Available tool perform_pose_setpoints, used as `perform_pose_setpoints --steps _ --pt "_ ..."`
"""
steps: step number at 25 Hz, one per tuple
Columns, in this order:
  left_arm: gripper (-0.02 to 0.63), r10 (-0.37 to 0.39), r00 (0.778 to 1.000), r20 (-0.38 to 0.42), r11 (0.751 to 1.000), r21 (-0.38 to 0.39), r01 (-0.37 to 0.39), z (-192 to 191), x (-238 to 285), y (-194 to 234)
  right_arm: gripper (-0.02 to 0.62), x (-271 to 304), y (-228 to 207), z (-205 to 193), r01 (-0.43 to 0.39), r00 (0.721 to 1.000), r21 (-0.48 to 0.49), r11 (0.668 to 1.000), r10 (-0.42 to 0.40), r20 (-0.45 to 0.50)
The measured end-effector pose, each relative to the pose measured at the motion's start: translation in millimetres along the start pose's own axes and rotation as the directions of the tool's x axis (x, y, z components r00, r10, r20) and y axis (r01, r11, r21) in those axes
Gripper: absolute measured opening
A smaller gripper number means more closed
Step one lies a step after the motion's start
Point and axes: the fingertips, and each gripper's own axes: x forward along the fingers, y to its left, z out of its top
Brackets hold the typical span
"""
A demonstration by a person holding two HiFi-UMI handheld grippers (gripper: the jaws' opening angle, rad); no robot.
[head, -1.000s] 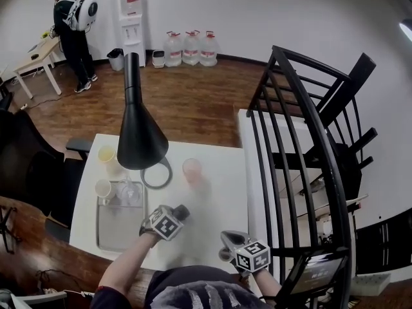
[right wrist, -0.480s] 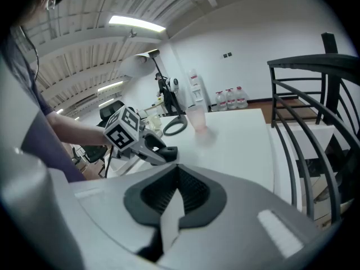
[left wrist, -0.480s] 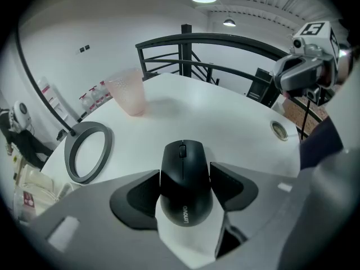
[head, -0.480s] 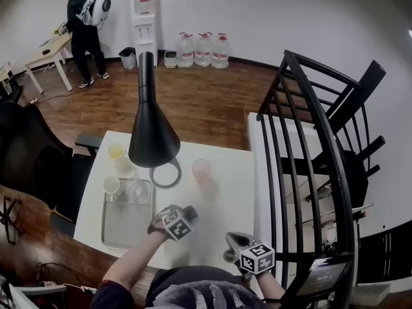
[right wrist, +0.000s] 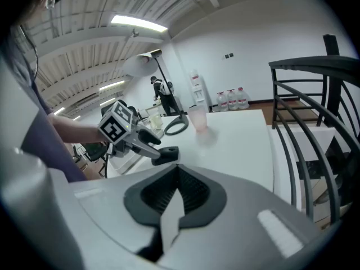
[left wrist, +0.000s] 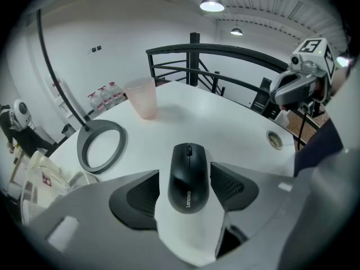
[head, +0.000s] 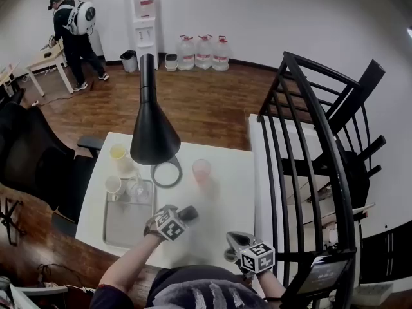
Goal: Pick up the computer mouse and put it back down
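Observation:
The black computer mouse [left wrist: 188, 176] lies flat on the white table [left wrist: 225, 122], scroll wheel pointing away. My left gripper [left wrist: 185, 174] straddles it from above, a pad on each side. A sliver of table shows between the left pad and the mouse, and the jaws are opening. In the head view the left gripper [head: 185, 215] sits near the table's front with the mouse [head: 189, 212] at its tip. My right gripper [head: 232, 239] rests lower right of it near the table's front edge. In its own view the right gripper [right wrist: 179, 172] is shut and holds nothing.
A black cone lamp [head: 153, 131] with a ring base [head: 167, 172] stands behind the mouse, a pink cup [head: 201, 168] to its right. A grey tray [head: 125, 221] with cups lies left. A black railing [head: 309, 159] runs along the right. A person [head: 71, 24] stands far back.
The head view has shifted slightly. The left gripper stays over the mouse and the right gripper keeps its place. The person at the back has moved a little.

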Motion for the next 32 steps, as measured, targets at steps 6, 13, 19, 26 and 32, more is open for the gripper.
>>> perform_pose_setpoints --steps 6,13,19,26,32 --pt "0.301 0.031 0.989 0.146 0.999 -0.039 -0.026 18.7 -52.2 1.8 0.003 4.1 4.8 7.1 -0.019 1.0 -0.011 1.0 0.019 0.007" --pt "0.127 -0.026 0.952 0.303 0.997 -0.057 0.045 32.1 -103.0 -27.3 0.002 9.1 8.1 12.6 -0.031 0.999 -0.023 0.999 0.031 0.013" --pt "0.015 -0.057 0.943 0.327 0.991 -0.099 0.094 27.5 -116.1 -48.2 0.002 10.6 8.1 14.9 -0.031 0.999 -0.027 0.999 0.032 0.022" --pt "0.015 -0.068 0.942 0.327 0.983 -0.138 0.119 27.0 -115.9 -56.9 0.003 10.1 8.8 15.1 -0.023 0.999 -0.027 0.999 0.024 0.025" --pt "0.015 -0.071 0.938 0.339 0.986 -0.12 0.118 36.5 -116.9 -58.4 0.003 9.5 7.3 17.1 -0.016 0.999 -0.034 0.999 0.018 0.036"
